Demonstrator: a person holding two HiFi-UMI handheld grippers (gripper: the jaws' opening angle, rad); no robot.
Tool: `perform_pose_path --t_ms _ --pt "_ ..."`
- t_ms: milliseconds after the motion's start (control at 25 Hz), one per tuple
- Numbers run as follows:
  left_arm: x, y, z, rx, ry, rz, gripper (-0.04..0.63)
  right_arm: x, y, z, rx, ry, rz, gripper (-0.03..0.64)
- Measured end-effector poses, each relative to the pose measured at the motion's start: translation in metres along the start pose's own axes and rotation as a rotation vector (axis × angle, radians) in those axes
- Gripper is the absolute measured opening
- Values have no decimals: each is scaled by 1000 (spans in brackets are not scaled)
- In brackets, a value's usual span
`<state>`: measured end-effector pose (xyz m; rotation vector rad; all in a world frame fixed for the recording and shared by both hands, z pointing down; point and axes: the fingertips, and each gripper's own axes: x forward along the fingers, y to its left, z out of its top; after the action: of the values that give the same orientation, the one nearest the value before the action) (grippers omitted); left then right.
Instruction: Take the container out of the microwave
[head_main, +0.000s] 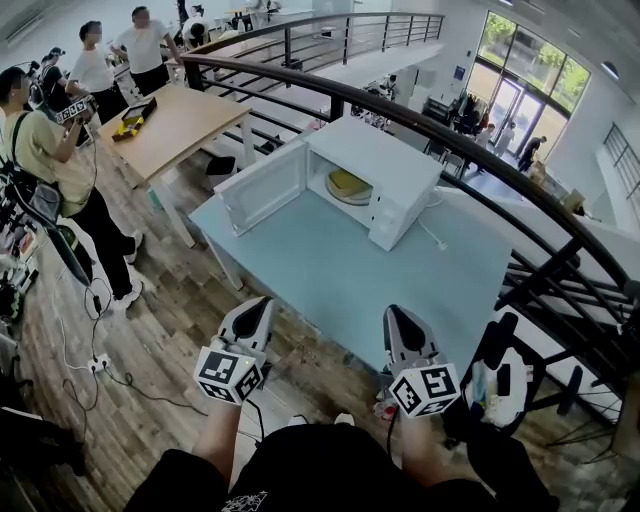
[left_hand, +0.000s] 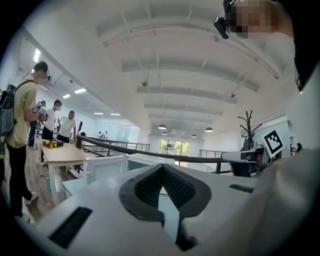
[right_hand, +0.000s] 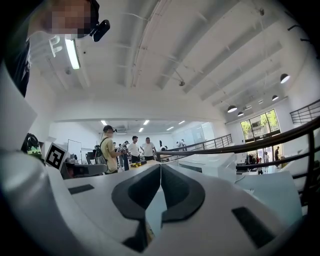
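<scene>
We hold two grippers, both low in the head view: the left gripper (head_main: 262, 304) and the right gripper (head_main: 392, 314). Each carries one cube with black-and-white square markers. In the left gripper view its dark ribbed pads meet at their tips with nothing between them. The right gripper view shows the same for the right one, so both are closed and empty.

There is one boxy white microwave oven (head_main: 378, 158), standing on the one pale blue rectangular table (head_main: 330, 275) ahead of us. Its white door (head_main: 262, 187) is swung wide open to our left. Inside the cavity sits one round yellowish container (head_main: 349, 185), well apart from both grippers. Only part of it shows through the opening, and we cannot tell whether it has a lid or what it holds. Neither gripper view looks into the cavity.

Behind the blue table is one light wooden table (head_main: 185, 120) bearing one yellow-and-black item (head_main: 130, 122), too small for us to identify. We count at least four people near it, the nearest a person with a backpack (head_main: 25, 140) who is cut off by the left edge. One curved black metal railing (head_main: 470, 150) runs behind the microwave. Some dark-and-white gear (head_main: 505, 380) beside the right gripper is hard to make out.
</scene>
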<state>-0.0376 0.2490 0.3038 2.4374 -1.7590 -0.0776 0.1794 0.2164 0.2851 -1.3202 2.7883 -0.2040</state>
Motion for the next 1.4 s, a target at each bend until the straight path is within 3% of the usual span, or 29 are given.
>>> perform_pose_path --t_ms 320,840,1400 --pt "-27 19 -2 33 4 7 8 5 34 -6 2 -5 14 8" --pt "-74 52 -8 25 3 22 8 13 91 -19 -22 9 57 8" --pt "-69 64 -13 32 15 33 8 35 96 -35 15 31 78 8"
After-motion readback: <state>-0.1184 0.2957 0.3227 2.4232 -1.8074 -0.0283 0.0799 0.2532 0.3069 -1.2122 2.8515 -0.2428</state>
